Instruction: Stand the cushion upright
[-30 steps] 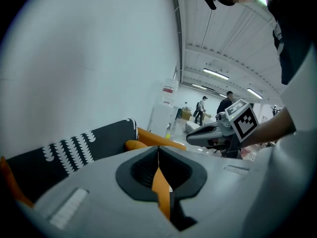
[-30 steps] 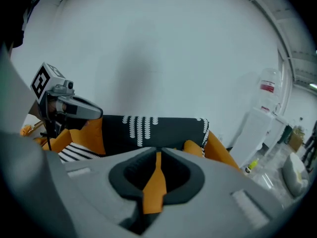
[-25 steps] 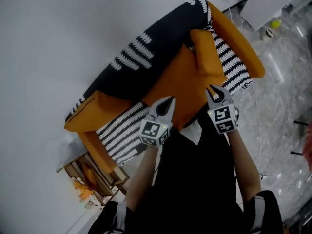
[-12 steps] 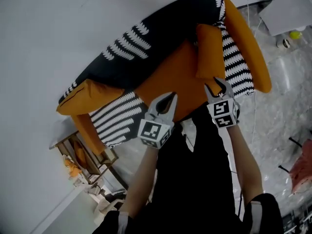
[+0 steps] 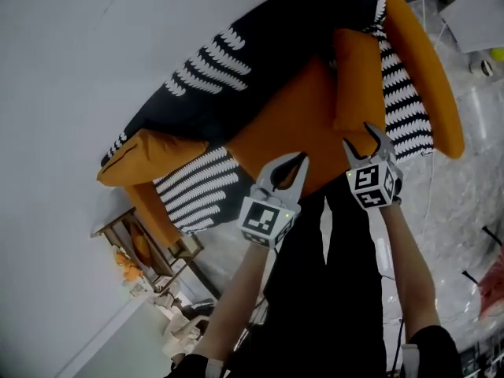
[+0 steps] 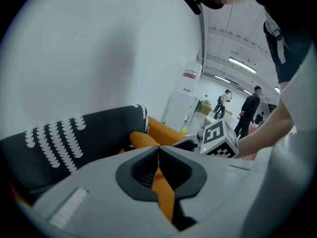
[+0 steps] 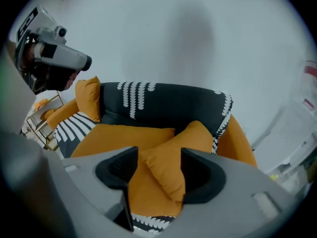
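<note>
An orange cushion (image 5: 356, 81) lies tilted on the seat of the orange sofa (image 5: 283, 124), leaning on its right arm. In the right gripper view the cushion (image 7: 173, 170) shows between the jaws but some way beyond them. My right gripper (image 5: 359, 138) hovers just short of the cushion with its jaws opening and nothing between them. My left gripper (image 5: 291, 164) hangs over the seat's front edge, shut and empty; in its own view the left gripper (image 6: 158, 148) has its tips together. A second orange cushion (image 5: 150, 154) stands at the sofa's left end.
The sofa back (image 5: 260, 61) is black with white leaf marks, and striped throws (image 5: 197, 191) cover both arms. A wooden rack (image 5: 150, 246) holding orange things stands left of the sofa. A white unit (image 5: 480, 30) sits at the far right. People (image 6: 250, 108) stand in the far room.
Both grippers have come down towards the sofa seat. The right gripper's jaws have spread from nearly closed to apart. The left gripper's jaws have stayed together.
</note>
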Demonstrator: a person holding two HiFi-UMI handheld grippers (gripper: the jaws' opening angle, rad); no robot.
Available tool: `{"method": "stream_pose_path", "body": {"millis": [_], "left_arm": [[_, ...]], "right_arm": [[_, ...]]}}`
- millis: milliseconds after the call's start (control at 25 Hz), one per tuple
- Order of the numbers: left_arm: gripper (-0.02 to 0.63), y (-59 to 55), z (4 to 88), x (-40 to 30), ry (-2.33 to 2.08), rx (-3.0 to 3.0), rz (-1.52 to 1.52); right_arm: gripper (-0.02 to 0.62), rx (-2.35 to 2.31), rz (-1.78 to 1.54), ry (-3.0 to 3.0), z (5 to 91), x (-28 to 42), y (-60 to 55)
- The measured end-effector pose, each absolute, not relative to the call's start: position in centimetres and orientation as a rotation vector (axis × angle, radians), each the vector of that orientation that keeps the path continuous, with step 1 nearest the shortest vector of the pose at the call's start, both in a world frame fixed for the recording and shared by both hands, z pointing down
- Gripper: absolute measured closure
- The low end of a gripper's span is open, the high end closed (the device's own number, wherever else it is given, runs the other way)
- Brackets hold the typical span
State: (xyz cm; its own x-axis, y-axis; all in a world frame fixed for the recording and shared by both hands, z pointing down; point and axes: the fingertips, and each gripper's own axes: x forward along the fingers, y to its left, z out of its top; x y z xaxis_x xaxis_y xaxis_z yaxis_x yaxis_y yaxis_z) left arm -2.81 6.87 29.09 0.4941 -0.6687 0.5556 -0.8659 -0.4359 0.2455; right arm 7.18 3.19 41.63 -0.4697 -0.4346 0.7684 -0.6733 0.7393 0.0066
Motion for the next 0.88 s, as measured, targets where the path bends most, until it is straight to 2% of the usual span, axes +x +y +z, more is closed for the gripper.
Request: {"method": "stream_pose_path", "body": {"millis": [560,880], "left_arm": [[0.594,9.0,36.8,-4.8,-1.22,2.18,0.546],[0.594,10.0,39.9,-5.2,-1.213,2.164,0.54]], "right_arm": [[0.207,0.874,0.134,-2.024,49.0,6.0,3.0],[0.186,0.916,-0.015,-1.966,52.1,5.5,2.0]]}}
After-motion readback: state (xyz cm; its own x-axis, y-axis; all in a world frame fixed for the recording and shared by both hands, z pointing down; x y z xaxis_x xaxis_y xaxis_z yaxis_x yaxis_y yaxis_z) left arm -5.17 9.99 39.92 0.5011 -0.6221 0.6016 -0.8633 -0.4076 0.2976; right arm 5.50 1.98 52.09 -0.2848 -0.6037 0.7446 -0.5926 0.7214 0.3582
